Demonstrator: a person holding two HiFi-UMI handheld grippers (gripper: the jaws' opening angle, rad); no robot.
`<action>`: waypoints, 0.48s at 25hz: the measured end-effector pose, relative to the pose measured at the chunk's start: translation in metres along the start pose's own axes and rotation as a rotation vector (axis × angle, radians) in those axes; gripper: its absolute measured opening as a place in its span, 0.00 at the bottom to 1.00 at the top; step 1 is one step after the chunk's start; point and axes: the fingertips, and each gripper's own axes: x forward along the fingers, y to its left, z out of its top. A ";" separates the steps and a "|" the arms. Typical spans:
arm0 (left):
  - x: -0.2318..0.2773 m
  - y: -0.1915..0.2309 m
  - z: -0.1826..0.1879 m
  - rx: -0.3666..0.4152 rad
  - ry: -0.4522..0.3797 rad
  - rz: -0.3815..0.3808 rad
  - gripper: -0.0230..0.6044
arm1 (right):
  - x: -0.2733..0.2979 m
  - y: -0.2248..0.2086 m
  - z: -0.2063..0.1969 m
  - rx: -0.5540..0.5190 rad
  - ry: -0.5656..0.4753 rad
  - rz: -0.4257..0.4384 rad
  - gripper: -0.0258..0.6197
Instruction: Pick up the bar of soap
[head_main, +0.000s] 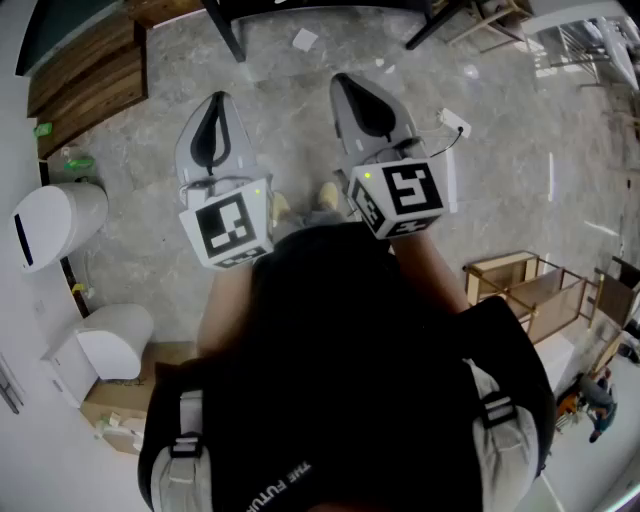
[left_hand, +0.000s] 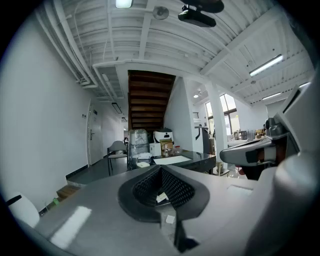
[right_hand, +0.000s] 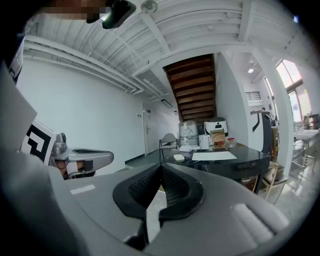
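Over the grey floor (head_main: 520, 140): the left hand-held gripper (head_main: 216, 98) and the right hand-held gripper (head_main: 341, 79) were held out side by side, their marker cubes nearest the person.
Left jaws: they were closed tip to tip, with nothing between them, and looked out across the room.
Right jaws: these were shut tight as well and empty.
Table (right_hand: 245, 161): dark and glossy, it stood ahead beneath the wooden staircase (right_hand: 192, 82), well apart from both grippers.
Bar of soap (right_hand: 179, 157): a small pale block lay on the table's near left end, just beside a white sheet (right_hand: 215, 155). It was too small to make out more.
Far edge: a clear water jug (right_hand: 188, 131), a white appliance (right_hand: 218, 124) and a brown carton (right_hand: 218, 138) stood in a row.
Chair (right_hand: 168, 140): it was left of the table, by the white wall.
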 end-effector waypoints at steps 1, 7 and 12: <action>0.000 0.001 -0.001 -0.002 0.005 -0.004 0.03 | 0.000 0.002 0.000 -0.001 0.000 0.000 0.06; -0.005 0.008 -0.005 -0.003 0.005 -0.025 0.03 | 0.004 0.014 -0.001 0.008 -0.003 -0.017 0.06; -0.012 0.020 -0.007 0.001 0.022 -0.038 0.03 | 0.004 0.030 -0.001 0.021 -0.006 -0.031 0.06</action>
